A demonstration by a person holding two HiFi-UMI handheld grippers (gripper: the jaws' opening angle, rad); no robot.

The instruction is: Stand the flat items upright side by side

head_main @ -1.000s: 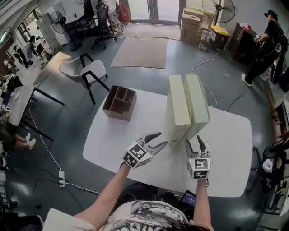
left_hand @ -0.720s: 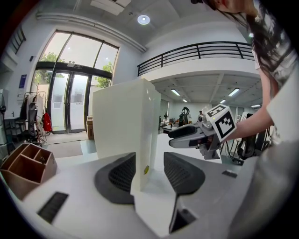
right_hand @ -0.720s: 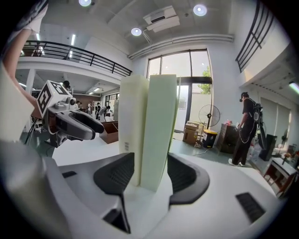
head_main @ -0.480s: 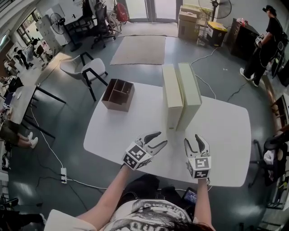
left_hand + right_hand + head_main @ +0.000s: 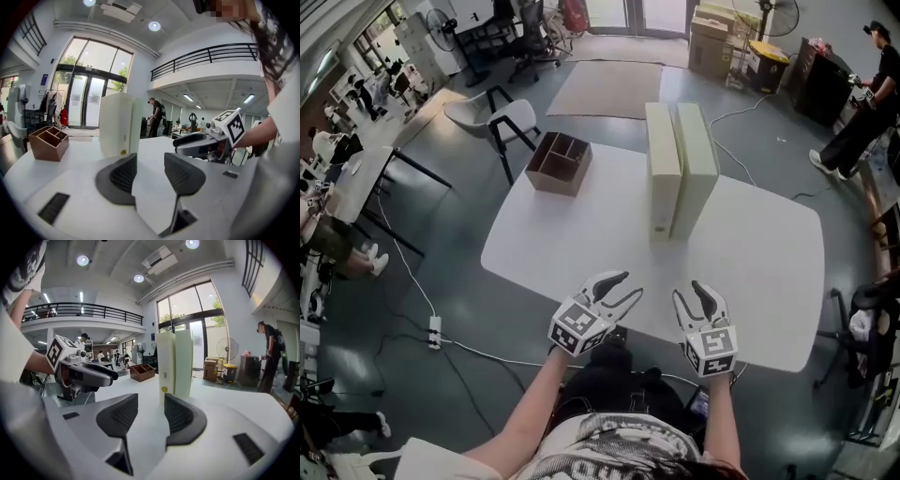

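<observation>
Two pale cream file boxes, one [image 5: 663,169] and the other [image 5: 696,165], stand upright side by side, touching, at the far middle of the white table [image 5: 769,253]. Both grippers hover at the table's near edge, well short of the boxes. The left gripper [image 5: 625,288] is open with nothing between its jaws. The right gripper [image 5: 695,295] is also empty, and its jaws are closing with a clear gap still between them. In the left gripper view the boxes [image 5: 117,124] stand ahead, with the right gripper [image 5: 206,140] to the side. The right gripper view shows the boxes [image 5: 174,363] straight ahead.
A brown wooden compartment box [image 5: 560,162] sits at the table's far left corner. A white chair [image 5: 492,122] stands beyond it on the floor. A person [image 5: 867,103] stands at the far right. Cables and a power strip [image 5: 434,330] lie on the floor to the left.
Both grippers have drawn back from the boxes toward the table's near edge. The right gripper's jaws have narrowed. The boxes stay standing where they were.
</observation>
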